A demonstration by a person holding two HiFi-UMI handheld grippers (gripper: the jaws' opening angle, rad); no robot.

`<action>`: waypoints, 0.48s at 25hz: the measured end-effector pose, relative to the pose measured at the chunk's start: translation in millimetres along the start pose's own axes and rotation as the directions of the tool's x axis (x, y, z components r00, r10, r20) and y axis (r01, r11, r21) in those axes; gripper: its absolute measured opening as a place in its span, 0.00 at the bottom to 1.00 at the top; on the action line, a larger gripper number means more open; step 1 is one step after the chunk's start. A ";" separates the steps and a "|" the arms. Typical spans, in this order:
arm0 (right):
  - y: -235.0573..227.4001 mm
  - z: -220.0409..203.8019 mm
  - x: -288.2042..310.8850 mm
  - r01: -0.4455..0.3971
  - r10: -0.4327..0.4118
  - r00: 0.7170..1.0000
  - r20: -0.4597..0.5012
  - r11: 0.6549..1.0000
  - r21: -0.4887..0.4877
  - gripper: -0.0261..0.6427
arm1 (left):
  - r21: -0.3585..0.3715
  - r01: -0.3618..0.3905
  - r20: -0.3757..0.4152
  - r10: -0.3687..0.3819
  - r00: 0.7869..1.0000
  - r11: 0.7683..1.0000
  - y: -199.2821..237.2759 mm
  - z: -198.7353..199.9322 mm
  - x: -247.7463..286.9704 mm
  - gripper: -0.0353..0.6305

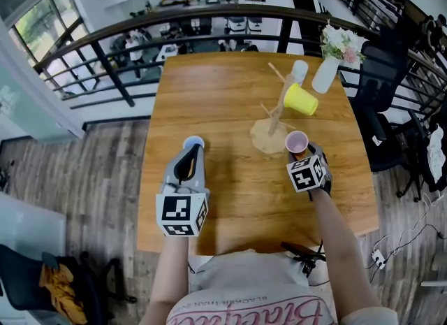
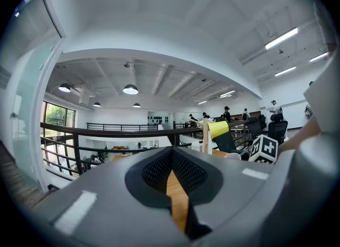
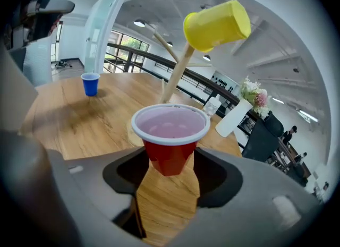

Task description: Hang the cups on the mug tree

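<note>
Clamped upright in R gripper (image 3: pixel 169 153): red plastic cup (image 3: pixel 170 134), white rim, pale inside, empty, just near side of mug tree (image 1: pixel 277 110) base. Hung tilted on tree's right peg: yellow cup (image 1: pixel 300 99). On wooden table (image 1: pixel 209 93), just beyond L gripper (image 2: pixel 171 161) tip: blue cup (image 3: pixel 90 84). L jaws closed together, nothing between. Far right: white vase (image 1: pixel 326 73) w/ pink and white flowers (image 1: pixel 342 42). Upside-down script on shirt (image 1: pixel 258 311), not legible.

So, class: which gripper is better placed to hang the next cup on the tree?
Right. The right gripper already holds the red cup beside the tree; the left gripper is empty.
</note>
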State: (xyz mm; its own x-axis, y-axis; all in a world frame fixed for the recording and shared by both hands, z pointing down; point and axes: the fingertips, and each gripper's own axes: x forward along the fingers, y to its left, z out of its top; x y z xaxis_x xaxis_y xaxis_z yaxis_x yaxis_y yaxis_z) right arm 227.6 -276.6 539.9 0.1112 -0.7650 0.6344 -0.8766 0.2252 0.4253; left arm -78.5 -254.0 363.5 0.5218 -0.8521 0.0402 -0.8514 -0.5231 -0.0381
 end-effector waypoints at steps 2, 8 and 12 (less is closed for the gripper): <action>-9.8 -7.2 6.5 0.017 -0.018 0.999 -0.049 0.999 -0.030 0.42 | 0.001 -0.005 -0.004 0.005 1.000 1.000 1.0 -1.3 0.7 0.07; -29.7 -12.7 24.2 0.047 -0.062 0.989 -0.133 0.993 -0.111 0.42 | -0.002 -0.023 -0.006 0.023 1.000 1.000 5.9 -2.9 2.1 0.07; -30.8 -2.2 27.2 0.063 -0.086 0.989 -0.124 0.982 -0.177 0.42 | -0.004 -0.036 -0.008 0.036 0.999 0.999 10.0 -4.0 0.4 0.07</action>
State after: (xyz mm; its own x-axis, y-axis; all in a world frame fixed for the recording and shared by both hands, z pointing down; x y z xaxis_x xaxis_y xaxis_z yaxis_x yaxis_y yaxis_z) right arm 258.7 -303.0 545.5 0.2435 -0.7006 0.6707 -0.7713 0.2794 0.5719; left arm -87.1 -259.6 367.1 0.4905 -0.8702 0.0466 -0.8698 -0.4922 -0.0357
